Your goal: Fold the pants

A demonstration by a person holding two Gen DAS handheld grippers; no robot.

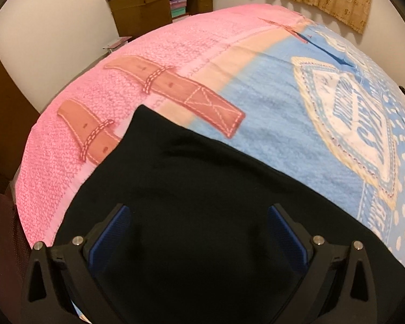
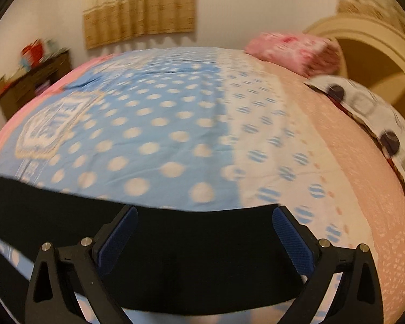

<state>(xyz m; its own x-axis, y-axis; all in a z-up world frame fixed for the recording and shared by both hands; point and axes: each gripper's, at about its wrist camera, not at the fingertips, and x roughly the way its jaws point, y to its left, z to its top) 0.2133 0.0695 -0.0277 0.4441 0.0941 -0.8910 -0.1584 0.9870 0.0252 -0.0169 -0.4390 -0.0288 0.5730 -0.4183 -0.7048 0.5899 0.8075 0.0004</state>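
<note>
Black fabric pants (image 1: pixel 202 202) lie on the pink-and-blue patterned bedsheet (image 1: pixel 256 102); left gripper (image 1: pixel 198 232) and right gripper (image 2: pixel 205 232) hover above, fingers spread wide.

A bed covered by a patchwork-print bedspread (image 1: pixel 270 124) in pink and polka-dotted blue. A brown wooden desk (image 1: pixel 159 2) stands against the far wall, with tan curtains (image 2: pixel 140 5) nearby. A pink pillow (image 2: pixel 294 51) lies near the cream arched headboard (image 2: pixel 364 35).
</note>
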